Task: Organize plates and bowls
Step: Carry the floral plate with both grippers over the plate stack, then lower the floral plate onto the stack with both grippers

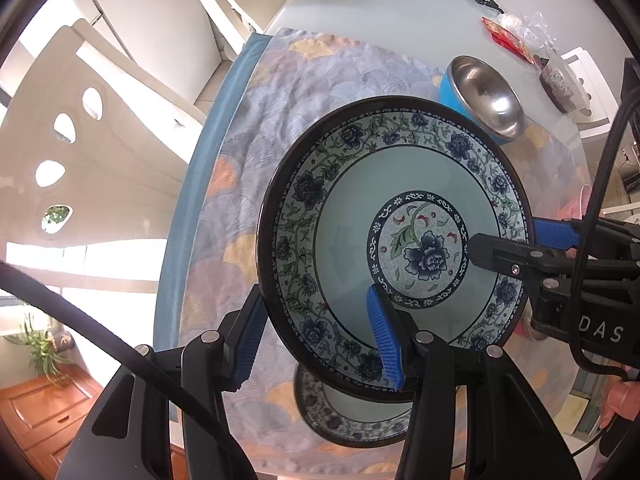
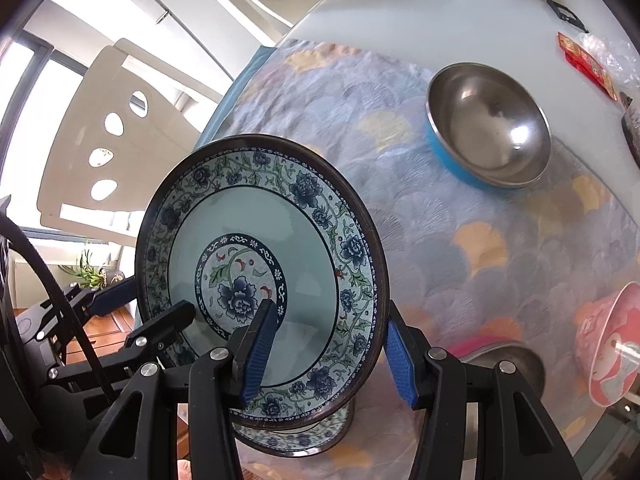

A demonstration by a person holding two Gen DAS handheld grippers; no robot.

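Observation:
A blue-and-white floral plate [image 1: 360, 216] [image 2: 256, 216] is held tilted above the table by both grippers. My left gripper [image 1: 320, 340] straddles its near rim, one blue pad on the face, one behind. My right gripper [image 2: 332, 356] straddles the opposite rim the same way; it also shows at the right of the left wrist view [image 1: 520, 244]. A second matching plate [image 1: 352, 420] [image 2: 304, 436] lies flat on the cloth beneath. A steel bowl with a blue outside [image 1: 486, 96] [image 2: 488, 120] stands further back.
A patterned cloth [image 1: 288, 128] [image 2: 460, 240] covers the near part of a pale glass table [image 1: 380, 4]. A pink bowl [image 2: 608, 340] and a steel-rimmed bowl [image 2: 508, 360] sit at the right. Red packets [image 1: 506, 36] and small dishes lie at the far end. White chairs [image 1: 100, 120] stand left.

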